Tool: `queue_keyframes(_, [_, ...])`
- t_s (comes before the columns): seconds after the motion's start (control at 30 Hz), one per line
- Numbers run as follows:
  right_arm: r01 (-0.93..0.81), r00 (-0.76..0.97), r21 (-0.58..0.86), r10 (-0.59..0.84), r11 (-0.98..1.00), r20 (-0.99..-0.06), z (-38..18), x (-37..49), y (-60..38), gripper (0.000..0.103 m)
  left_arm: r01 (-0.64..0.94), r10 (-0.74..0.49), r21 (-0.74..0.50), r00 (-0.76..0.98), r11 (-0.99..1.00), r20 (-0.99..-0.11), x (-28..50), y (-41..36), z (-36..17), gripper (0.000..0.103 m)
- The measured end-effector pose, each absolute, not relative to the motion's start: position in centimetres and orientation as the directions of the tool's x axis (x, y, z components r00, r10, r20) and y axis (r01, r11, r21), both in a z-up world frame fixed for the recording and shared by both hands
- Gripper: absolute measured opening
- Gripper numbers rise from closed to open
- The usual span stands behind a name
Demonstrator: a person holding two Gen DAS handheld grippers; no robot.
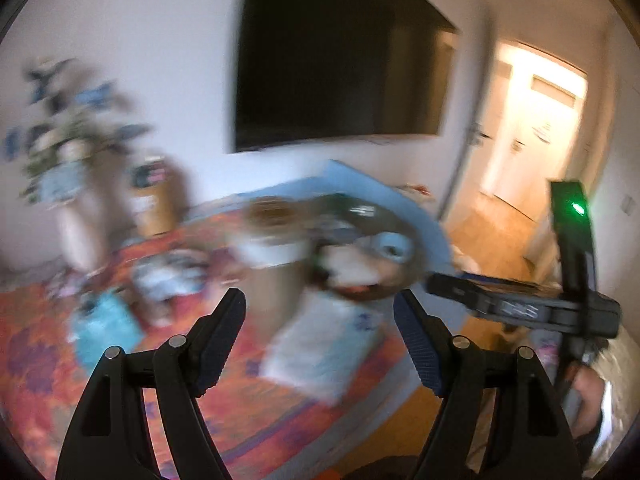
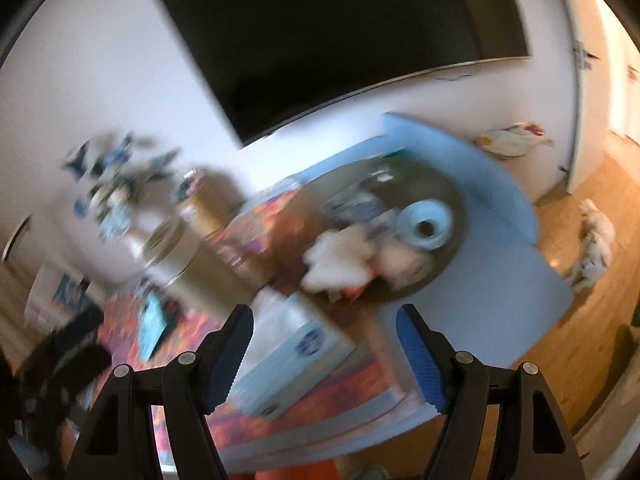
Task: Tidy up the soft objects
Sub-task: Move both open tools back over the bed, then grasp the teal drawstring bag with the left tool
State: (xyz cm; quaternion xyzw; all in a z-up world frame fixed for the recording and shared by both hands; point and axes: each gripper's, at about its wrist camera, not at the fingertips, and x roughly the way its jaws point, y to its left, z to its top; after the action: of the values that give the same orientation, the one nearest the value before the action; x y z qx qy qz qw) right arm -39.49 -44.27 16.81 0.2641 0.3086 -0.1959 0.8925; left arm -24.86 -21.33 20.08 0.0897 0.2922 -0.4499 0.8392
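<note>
Both views are smeared, so I name things cautiously. At far left stands a tall pale vase [image 1: 78, 216] with blurred blue and green foliage, then a tan cylinder [image 1: 158, 204] against the wall, both well off my path. On the orange patterned rug [image 1: 36, 344] lie a turquoise flat thing [image 1: 106, 330] and a pale folded cloth [image 1: 324, 344]; I cannot tell more of either.

My left gripper [image 1: 320, 340] has its jaws apart with nothing between them, and my right gripper [image 2: 324, 354] likewise stands wide and empty.

The soft things sit ahead: a white plush toy [image 2: 340, 260] and a light-blue ring cushion [image 2: 426, 228], heaped on a round brown tray [image 2: 448, 196] over a blue mat [image 2: 500, 200]. I judge the step is the approach, so I would steady both hands first, then bring one claw down over the white plush, pinching its bulk, not a loose tuft.

Open room lies rightward: bare wooden floor [image 2: 580, 320] toward the lit doorway [image 1: 536, 140]. Another white soft thing [image 2: 596, 244] lies there, near the mat's edge. The tray's rim is what to clear.
</note>
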Motion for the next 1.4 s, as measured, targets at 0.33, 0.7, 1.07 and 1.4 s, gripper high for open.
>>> queue_keyframes(0.33, [0.266,0.718,0.235,-0.030,0.935,-0.695,15.9,-30.1,-32.7,0.072,0.562,-0.517,-0.132,0.610,0.817,-0.600,-15.7,-8.0,17.8,0.075])
queue_keyframes(0.7, [0.149,0.670,0.204,0.053,0.967,-0.741,8.7,-18.8,-23.4,0.072,0.375,-0.307,-0.063,0.640,0.925,-0.705,-7.9,-2.7,7.5,0.075])
queue_keyframes(1.07, [0.175,0.650,0.193,0.034,0.966,-0.759,2.5,-14.0,-23.3,0.072,0.313,-0.311,-0.138,0.612,0.939,-0.727,-5.2,-0.9,2.0,0.075])
queue_keyframes(1.4, [0.210,0.654,0.210,0.023,0.955,-0.756,2.3,-14.0,-24.2,0.072,0.423,-0.326,-0.064,0.586,0.904,-0.742,-6.1,-3.1,1.5,0.075])
